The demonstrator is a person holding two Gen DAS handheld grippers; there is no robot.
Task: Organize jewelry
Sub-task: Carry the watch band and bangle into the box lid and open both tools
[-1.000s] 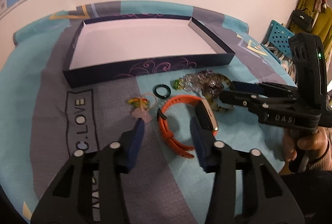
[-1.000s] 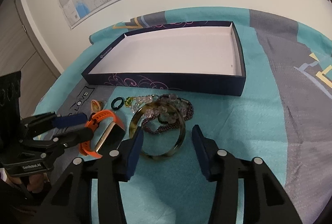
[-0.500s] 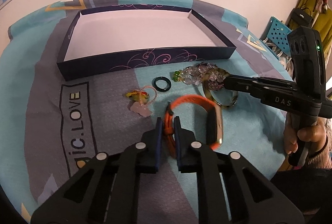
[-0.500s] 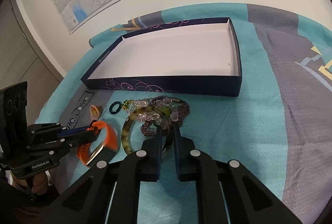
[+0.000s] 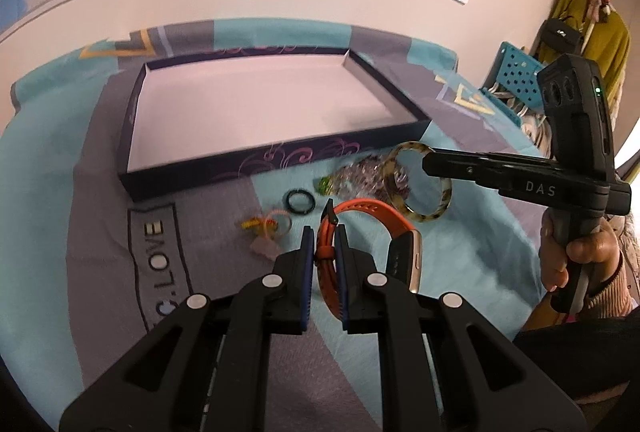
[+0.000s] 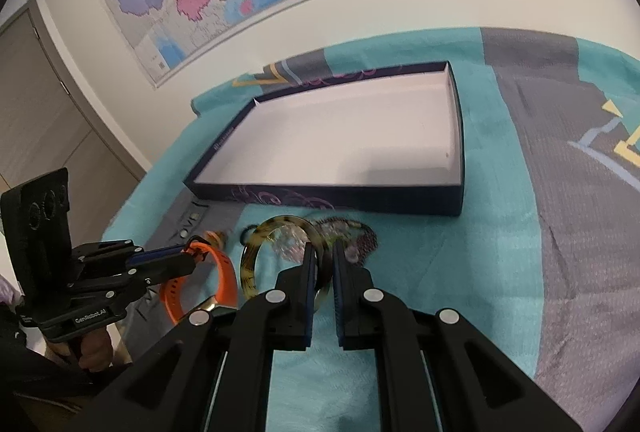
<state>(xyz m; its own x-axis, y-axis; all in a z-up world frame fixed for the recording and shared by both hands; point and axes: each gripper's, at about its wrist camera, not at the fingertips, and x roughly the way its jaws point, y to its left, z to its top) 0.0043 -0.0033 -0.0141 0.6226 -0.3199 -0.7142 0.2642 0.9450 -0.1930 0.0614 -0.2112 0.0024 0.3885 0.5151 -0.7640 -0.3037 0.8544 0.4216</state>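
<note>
My left gripper (image 5: 323, 238) is shut on the strap of an orange watch (image 5: 372, 218) and holds it above the cloth; it also shows in the right wrist view (image 6: 222, 278). My right gripper (image 6: 322, 258) is shut on a tortoiseshell bangle (image 6: 260, 246), lifted off the cloth; the bangle also shows in the left wrist view (image 5: 438, 210). A dark blue box (image 5: 208, 174) with a white inside lies empty behind them, also in the right wrist view (image 6: 360, 200).
On the cloth in front of the box lie a pile of bead bracelets (image 5: 356, 174), a small black ring (image 5: 299, 201) and a pink-and-yellow charm bracelet (image 5: 268, 226). A blue crate (image 5: 516, 72) and hanging clothes stand at the right.
Both grippers closed from open, the left on the orange watch and the right on the bangle. Both items have since been lifted off the cloth toward the box.
</note>
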